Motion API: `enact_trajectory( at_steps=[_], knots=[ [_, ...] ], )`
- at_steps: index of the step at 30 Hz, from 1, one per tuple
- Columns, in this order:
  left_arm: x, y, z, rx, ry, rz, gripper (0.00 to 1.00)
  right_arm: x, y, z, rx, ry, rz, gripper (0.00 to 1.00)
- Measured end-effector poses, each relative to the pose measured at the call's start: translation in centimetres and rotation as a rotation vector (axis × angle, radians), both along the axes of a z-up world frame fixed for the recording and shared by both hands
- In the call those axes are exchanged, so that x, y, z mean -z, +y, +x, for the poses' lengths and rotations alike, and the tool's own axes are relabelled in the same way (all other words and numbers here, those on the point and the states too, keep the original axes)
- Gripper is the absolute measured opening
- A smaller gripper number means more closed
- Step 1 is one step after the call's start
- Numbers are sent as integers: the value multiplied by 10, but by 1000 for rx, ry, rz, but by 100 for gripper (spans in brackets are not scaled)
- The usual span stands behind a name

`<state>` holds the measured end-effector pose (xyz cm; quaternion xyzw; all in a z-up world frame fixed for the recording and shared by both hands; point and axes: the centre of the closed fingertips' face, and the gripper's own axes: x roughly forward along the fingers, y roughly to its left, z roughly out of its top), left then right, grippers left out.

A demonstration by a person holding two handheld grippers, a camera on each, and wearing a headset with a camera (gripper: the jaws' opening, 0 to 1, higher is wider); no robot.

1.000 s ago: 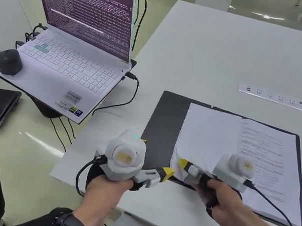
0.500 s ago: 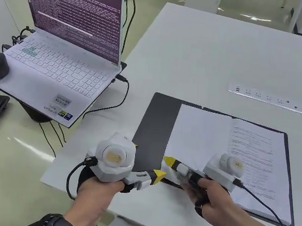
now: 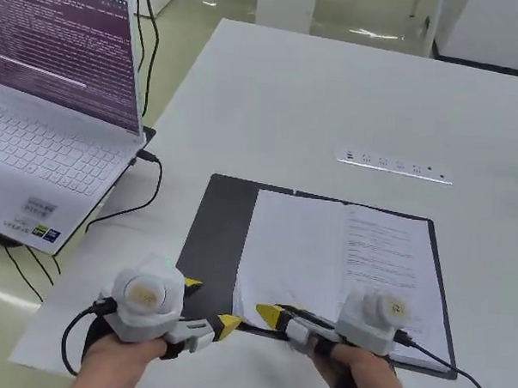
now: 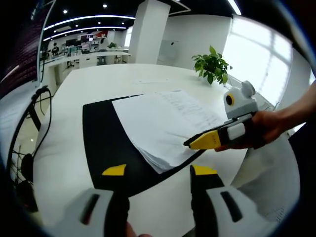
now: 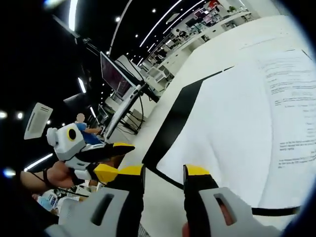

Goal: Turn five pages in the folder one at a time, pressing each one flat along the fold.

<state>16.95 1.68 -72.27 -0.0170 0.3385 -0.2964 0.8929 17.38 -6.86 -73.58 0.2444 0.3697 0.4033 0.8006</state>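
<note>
A black folder (image 3: 214, 235) lies open on the white table. A blank white page (image 3: 291, 247) rests on its left half and a printed page (image 3: 385, 260) on its right. My left gripper (image 3: 209, 303) hovers at the folder's near left corner, jaws open and empty; from the left gripper (image 4: 159, 170) view its tips frame the cover's near edge. My right gripper (image 3: 268, 315) points left at the blank page's near corner. From the right gripper (image 5: 164, 170) view its jaws stand narrowly open over the folder's edge, nothing held between them.
An open laptop (image 3: 55, 134) stands at the left, with a cable (image 3: 129, 210) running along the table toward the folder. A white power strip (image 3: 393, 165) lies behind the folder. The table's near edge runs just under both grippers. A potted plant (image 4: 212, 64) stands far off.
The head camera has swung right. The turned page, bowed up a second ago, now lies flatter on the left half. Both grippers stay at the folder's near edge.
</note>
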Motion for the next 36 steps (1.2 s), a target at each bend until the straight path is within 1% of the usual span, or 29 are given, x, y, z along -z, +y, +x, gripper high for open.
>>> enact_trajectory(
  at_steps=[2, 4, 6, 8, 9, 10, 13, 16, 19, 20, 21, 22, 23, 24, 25, 26, 28, 29, 30, 31, 32, 33, 36],
  knots=[
    [3, -3, 2, 7, 12, -8, 46, 0, -12, -3, -1, -10, -17, 29],
    [3, -7, 3, 13, 20, -17, 43, 1, -22, -3, 3, -18, -41, 29],
    [4, -13, 8, 20, 25, -29, 40, 1, -34, -2, 12, -30, -62, 29],
    [3, -18, 12, 20, 24, -43, 36, 2, -44, 0, 25, -34, -72, 29],
    [2, -22, 16, 19, 21, -55, 33, 0, -51, 1, 34, -41, -79, 28],
    [3, -24, 18, 19, 22, -60, 31, -1, -55, 1, 41, -43, -81, 28],
    [2, -35, 25, 34, 17, -70, 24, -5, -71, 8, 103, -47, -67, 28],
    [6, -43, 28, 46, 25, -77, 18, -1, -80, 10, 131, -40, -69, 26],
    [13, -51, 27, 64, 43, -68, 12, 3, -83, 10, 151, -27, -66, 25],
    [18, -52, 27, 68, 57, -55, 11, 4, -83, 10, 152, -24, -67, 24],
    [21, -52, 27, 63, 67, -51, 9, 6, -83, 10, 152, -22, -69, 24],
    [26, -53, 27, 49, 90, -58, 8, 7, -83, 10, 152, -19, -71, 24],
    [30, -53, 28, 40, 107, -62, 6, 8, -83, 10, 153, -18, -70, 23],
    [38, -52, 30, 32, 118, -58, 5, 9, -82, 11, 156, -14, -68, 23],
    [43, -52, 30, 33, 121, -48, 4, 10, -81, 11, 160, -12, -66, 22],
    [50, -49, 28, 27, 147, -28, 4, 11, -81, 12, 162, -10, -65, 22],
    [62, -43, 26, 23, 166, 22, 3, 13, -78, 12, 155, -5, -64, 21],
    [69, -38, 23, 26, 188, 62, 0, 13, -76, 12, 146, -7, -66, 21],
    [75, -33, 19, 31, 208, 101, 0, 13, -75, 12, 144, -8, -67, 21],
    [73, -29, 25, 18, 159, 94, 0, 14, -75, 12, 141, -9, -67, 21],
    [73, -31, 19, -32, 220, 39, 0, 14, -75, 13, 142, -9, -66, 21],
    [72, -31, 20, -15, 208, 32, 0, 15, -76, 15, 145, -8, -64, 20],
    [70, -33, 21, -18, 208, 28, 0, 16, -75, 19, 154, -5, -57, 19]
  ],
)
